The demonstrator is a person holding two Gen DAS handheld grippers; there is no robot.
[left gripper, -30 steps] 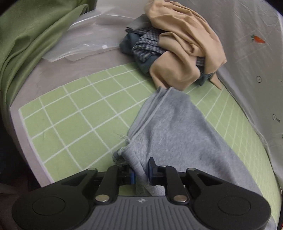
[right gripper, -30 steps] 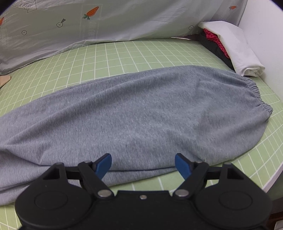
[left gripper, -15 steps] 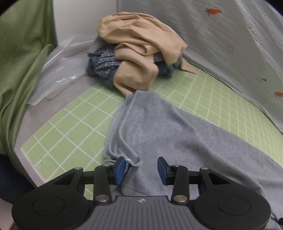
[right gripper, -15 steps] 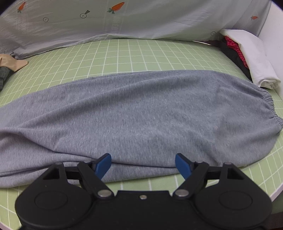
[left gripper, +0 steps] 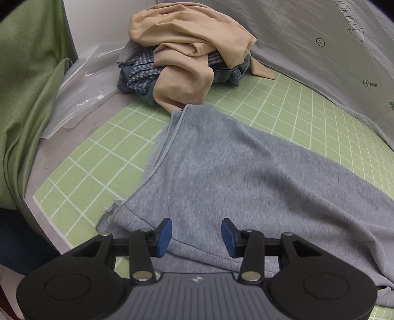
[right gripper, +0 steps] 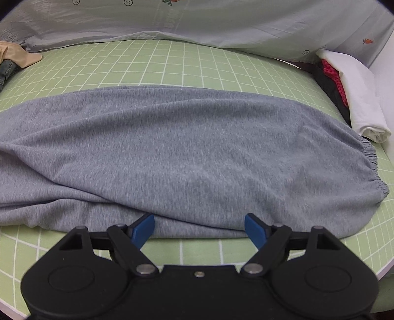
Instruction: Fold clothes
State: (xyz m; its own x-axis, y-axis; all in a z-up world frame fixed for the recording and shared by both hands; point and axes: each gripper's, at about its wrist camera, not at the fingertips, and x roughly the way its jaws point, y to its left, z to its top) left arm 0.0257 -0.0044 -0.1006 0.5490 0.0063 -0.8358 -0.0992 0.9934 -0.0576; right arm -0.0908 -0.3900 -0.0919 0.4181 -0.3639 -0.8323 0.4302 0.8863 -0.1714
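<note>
Start at your left claw (left gripper: 196,236): its blue pads stand apart and grip nothing, hovering over the frayed near-left corner of the long grey marl jersey garment (left gripper: 246,177), which lies spread lengthwise on the green gridded cutting mat (left gripper: 98,157). Off to the claw's left hang a green satin-like drape (left gripper: 27,98) and a crinkled sheet of clear plastic (left gripper: 81,98). Ahead of it, touching the garment's far corner, sits a crumpled heap of tan, checked and denim clothes (left gripper: 187,64).

The grey knit looks soft, limp and fairly light, with a matte, slightly fuzzy face. I'd expect it to sag and stretch rather than hold a line, so a single layer pinched mid-panel would likely bunch. The stitched hem running away from your left claw is firmer, and the corner just left of the pads looks like the surest hold.

Your right claw (right gripper: 199,229) is also spread wide and empty, its pads resting at the garment's near edge, where the cloth lies doubled in a soft roll. To its right the garment ends in a gathered elastic band (right gripper: 371,167), thicker and grippier than the body. Beyond that, far right, lies a folded white cloth over red and black pieces (right gripper: 357,98). Ahead, a pale printed sheet (right gripper: 197,22) borders the mat.
</note>
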